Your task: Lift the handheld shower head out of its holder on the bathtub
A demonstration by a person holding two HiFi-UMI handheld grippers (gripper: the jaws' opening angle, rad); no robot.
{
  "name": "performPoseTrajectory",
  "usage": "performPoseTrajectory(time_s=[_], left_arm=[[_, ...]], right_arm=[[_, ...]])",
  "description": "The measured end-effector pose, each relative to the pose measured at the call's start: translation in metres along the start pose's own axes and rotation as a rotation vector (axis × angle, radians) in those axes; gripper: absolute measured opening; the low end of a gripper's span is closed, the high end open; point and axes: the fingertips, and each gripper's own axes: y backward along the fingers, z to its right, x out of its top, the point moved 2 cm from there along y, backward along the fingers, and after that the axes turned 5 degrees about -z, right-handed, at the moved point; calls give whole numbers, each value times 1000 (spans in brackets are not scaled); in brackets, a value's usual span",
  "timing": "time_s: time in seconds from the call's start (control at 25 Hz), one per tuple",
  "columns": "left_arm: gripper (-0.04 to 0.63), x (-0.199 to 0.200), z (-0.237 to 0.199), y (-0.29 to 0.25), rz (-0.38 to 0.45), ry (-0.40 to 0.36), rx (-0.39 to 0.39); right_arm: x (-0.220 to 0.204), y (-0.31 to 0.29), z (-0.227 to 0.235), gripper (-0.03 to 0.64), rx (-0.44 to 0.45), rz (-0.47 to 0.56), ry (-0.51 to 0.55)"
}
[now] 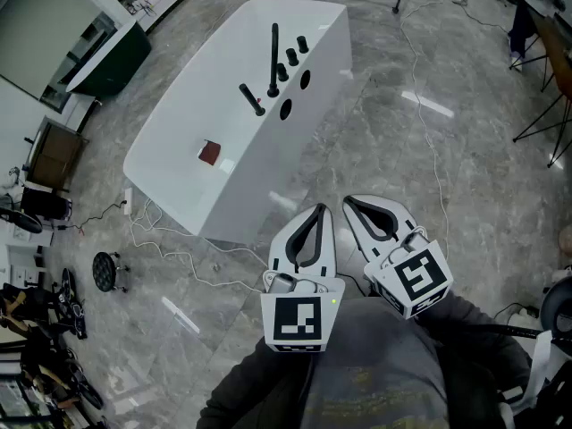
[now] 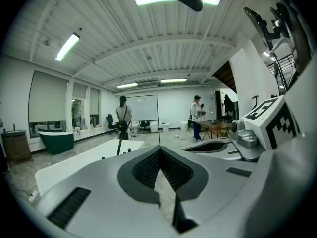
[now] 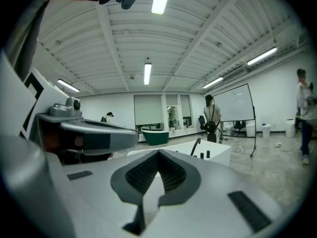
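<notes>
The white bathtub (image 1: 179,177) stands on the floor ahead of me, well beyond both grippers. On its deck are black fittings: a tall spout (image 1: 273,56), two knobs and a short slanted stick that looks like the handheld shower head (image 1: 251,98); it is too small to be sure. My left gripper (image 1: 319,209) and right gripper (image 1: 350,202) are held side by side near my body, both shut and empty. The left gripper view has the gripper (image 2: 159,150) with the tub (image 2: 89,155) behind it. The right gripper view shows its gripper (image 3: 158,155) below the curved spout (image 3: 196,145).
Cables (image 1: 170,253) trail over the grey stone floor around the tub's near end. A small reddish object (image 1: 209,153) lies inside the tub. A dark green tub (image 1: 112,61) stands at the far left, a black round stool base (image 1: 105,271) nearer. People (image 2: 197,117) stand far off.
</notes>
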Motion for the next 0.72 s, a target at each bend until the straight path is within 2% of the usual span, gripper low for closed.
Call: performPoseTrajectory(time_s=[0.32, 0.48, 0.72], left_arm=[[3, 5, 24, -16, -18, -5, -3], [3, 6, 40, -24, -32, -3, 0], [3, 2, 61, -37, -66, 23, 47]], right_arm=[[-4, 14, 25, 3, 9, 8, -7], [-8, 24, 39, 3, 44, 34, -48], [-17, 35, 69, 5, 71, 3, -66]])
